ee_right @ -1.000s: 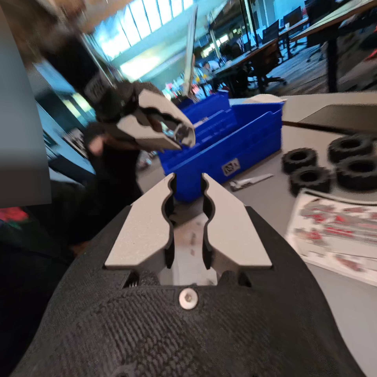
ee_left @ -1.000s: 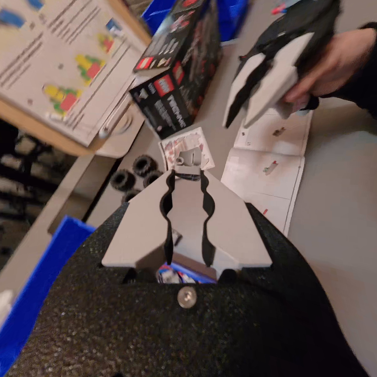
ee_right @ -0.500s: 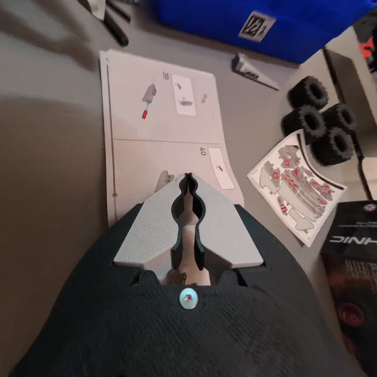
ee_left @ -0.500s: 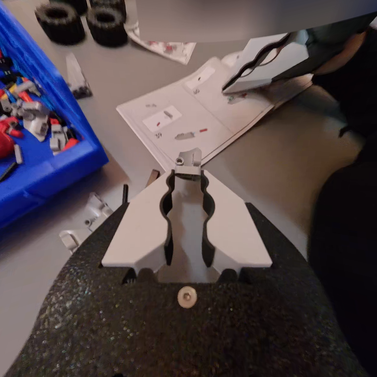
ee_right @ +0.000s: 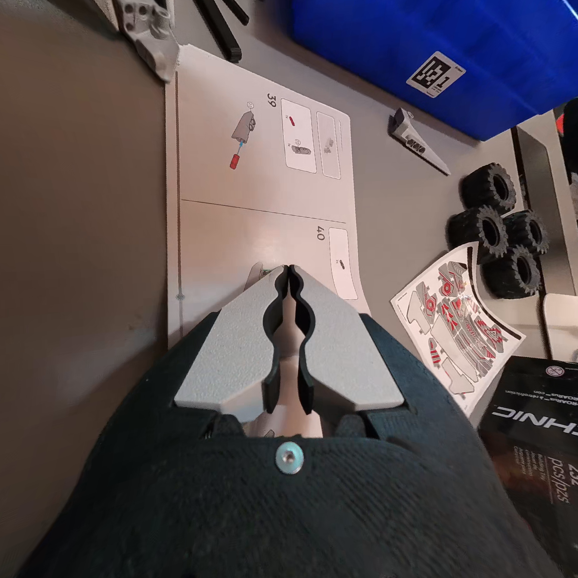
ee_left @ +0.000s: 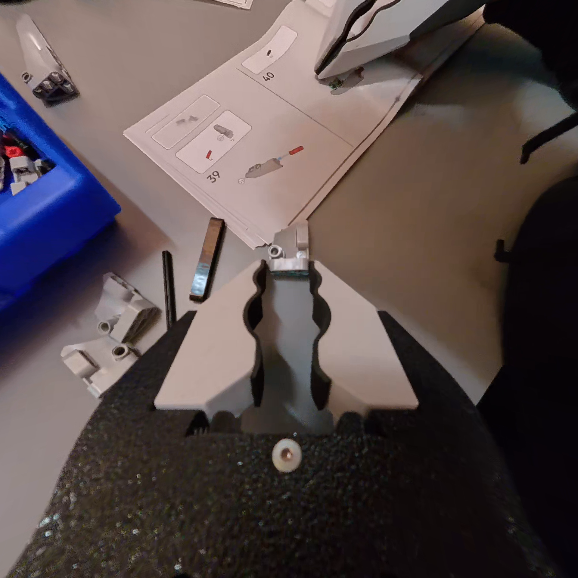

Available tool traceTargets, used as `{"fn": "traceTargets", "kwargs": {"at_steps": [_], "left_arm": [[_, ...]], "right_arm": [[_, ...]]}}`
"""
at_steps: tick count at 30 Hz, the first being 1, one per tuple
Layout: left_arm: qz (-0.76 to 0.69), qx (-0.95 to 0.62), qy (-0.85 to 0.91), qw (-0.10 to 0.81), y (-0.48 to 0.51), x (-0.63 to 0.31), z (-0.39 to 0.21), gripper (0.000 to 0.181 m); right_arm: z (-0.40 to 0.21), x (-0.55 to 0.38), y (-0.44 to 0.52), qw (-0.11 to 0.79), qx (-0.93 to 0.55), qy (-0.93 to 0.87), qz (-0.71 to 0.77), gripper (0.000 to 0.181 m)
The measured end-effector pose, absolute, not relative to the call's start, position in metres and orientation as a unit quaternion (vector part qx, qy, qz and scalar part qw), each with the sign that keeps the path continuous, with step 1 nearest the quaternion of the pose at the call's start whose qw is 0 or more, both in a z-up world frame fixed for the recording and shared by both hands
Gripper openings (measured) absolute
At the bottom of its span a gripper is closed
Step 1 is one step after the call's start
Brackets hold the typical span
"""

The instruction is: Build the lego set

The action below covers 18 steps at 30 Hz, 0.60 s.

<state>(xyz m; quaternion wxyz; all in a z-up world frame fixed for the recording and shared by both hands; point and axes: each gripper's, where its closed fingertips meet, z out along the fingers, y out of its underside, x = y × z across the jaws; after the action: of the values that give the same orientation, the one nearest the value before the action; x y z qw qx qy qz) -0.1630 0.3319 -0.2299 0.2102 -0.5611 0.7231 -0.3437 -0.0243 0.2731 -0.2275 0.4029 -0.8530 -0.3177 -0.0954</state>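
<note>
My left gripper [ee_left: 288, 266] is shut on a small grey lego piece [ee_left: 289, 250] and holds it just above the table, at the near corner of the open instruction booklet [ee_left: 266, 140]. My right gripper [ee_right: 287, 267] is shut with nothing visible between its tips, which rest over the lower page of the booklet [ee_right: 250, 187]. It also shows in the left wrist view [ee_left: 359, 47], tip down on the far page. Two grey panel pieces [ee_left: 109, 337] lie to the left of my left gripper.
A blue parts bin [ee_left: 47, 203] stands left, also in the right wrist view [ee_right: 438, 47]. A black axle [ee_left: 167, 287] and black beam [ee_left: 208, 259] lie near it. Black tyres [ee_right: 500, 231], a sticker sheet [ee_right: 453, 325], a grey wedge piece [ee_right: 416, 140] and the black box [ee_right: 538, 438] lie right. About 15 cm separates my left fingertips from my right.
Both grippers came down from a raised pose to the table. The right gripper closed and its tip moved onto the booklet. The left gripper kept hold of the grey piece.
</note>
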Motion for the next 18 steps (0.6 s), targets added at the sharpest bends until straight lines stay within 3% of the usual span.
{"fn": "traceTargets", "kwargs": {"at_steps": [18], "left_arm": [[-0.315,-0.547,0.744,0.219,0.32,-0.174,-0.231,0.028]], "right_arm": [[-0.215,-0.028,0.256,0.424,-0.843,-0.322,-0.074,0.0]]}}
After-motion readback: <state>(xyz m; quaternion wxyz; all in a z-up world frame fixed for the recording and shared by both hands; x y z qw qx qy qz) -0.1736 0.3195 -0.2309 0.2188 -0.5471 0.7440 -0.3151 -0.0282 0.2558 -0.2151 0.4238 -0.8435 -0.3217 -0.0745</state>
